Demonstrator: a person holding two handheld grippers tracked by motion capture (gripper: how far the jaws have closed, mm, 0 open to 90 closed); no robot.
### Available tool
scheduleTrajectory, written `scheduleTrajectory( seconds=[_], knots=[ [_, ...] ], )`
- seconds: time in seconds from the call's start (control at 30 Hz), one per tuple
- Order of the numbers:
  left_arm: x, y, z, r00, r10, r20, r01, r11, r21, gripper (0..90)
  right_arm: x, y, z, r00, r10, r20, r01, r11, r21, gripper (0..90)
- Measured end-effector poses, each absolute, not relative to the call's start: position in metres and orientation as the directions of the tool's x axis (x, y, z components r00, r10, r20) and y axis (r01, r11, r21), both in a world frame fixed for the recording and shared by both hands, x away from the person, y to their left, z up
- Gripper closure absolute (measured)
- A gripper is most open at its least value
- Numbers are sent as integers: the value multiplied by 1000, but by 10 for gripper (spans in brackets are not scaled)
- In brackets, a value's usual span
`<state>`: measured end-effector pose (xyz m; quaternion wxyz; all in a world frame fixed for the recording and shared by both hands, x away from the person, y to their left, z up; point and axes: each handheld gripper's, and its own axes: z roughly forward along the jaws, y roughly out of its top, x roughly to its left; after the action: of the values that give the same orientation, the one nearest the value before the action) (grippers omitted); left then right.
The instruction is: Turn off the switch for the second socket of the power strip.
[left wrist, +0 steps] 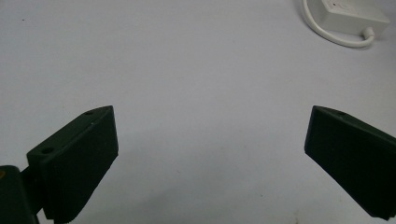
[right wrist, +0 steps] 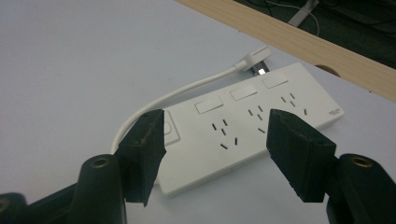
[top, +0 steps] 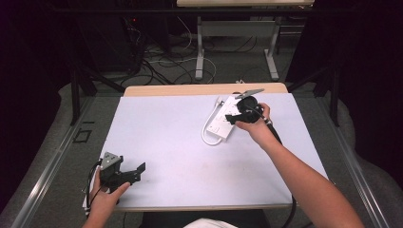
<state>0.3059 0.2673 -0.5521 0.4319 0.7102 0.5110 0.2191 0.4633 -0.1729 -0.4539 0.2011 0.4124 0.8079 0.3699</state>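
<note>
Nearest to me, my left gripper [top: 124, 175] sits low at the near left corner of the surface [top: 171, 142], held in the left hand [top: 105, 199]. In the left gripper view its jaws stand wide apart with nothing between them, only bare white sheet below. Far off in that view, toward the upper right, I see one end of the white power strip [left wrist: 355, 16] and a loop of its cable [left wrist: 327, 32].

Farther out and to the right, my right hand [top: 256, 126] carries the right gripper [top: 240, 114] over the power strip [top: 223, 124], which lies on the far right part of the surface, near the wooden back edge [top: 204, 89]. In the right gripper view the jaws are open, one to each side of the strip's near end, hovering just above it; I cannot tell whether either jaw touches the casing. The strip [right wrist: 252, 126] lies flat, socket face up, with three rocker switches along its far side. Its white cable [right wrist: 163, 100] curves from the near end round to the plug [right wrist: 254, 60], which lies just beside the strip's far edge.
</note>
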Motion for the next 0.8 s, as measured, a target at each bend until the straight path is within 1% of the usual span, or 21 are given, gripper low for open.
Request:
scheduleTrajectory(
  seconds=[0.23,0.43,0.6,0.8],
  knots=[
    [306,268,-552,382,915,-130,536,-104,838,31,467,-165,-453,-590,806,-37,511,409,757,370],
    [306,268,-552,382,915,-130,535,-104,838,31,473,-162,-452,-617,784,-68,470,437,767,371],
    [306,268,-552,383,915,-131,536,-104,838,32,478,-160,-451,-618,781,-88,458,449,767,371],
    [306,268,-552,382,915,-131,535,-104,838,32,484,-162,-454,-600,796,-84,468,434,770,372]
  ],
)
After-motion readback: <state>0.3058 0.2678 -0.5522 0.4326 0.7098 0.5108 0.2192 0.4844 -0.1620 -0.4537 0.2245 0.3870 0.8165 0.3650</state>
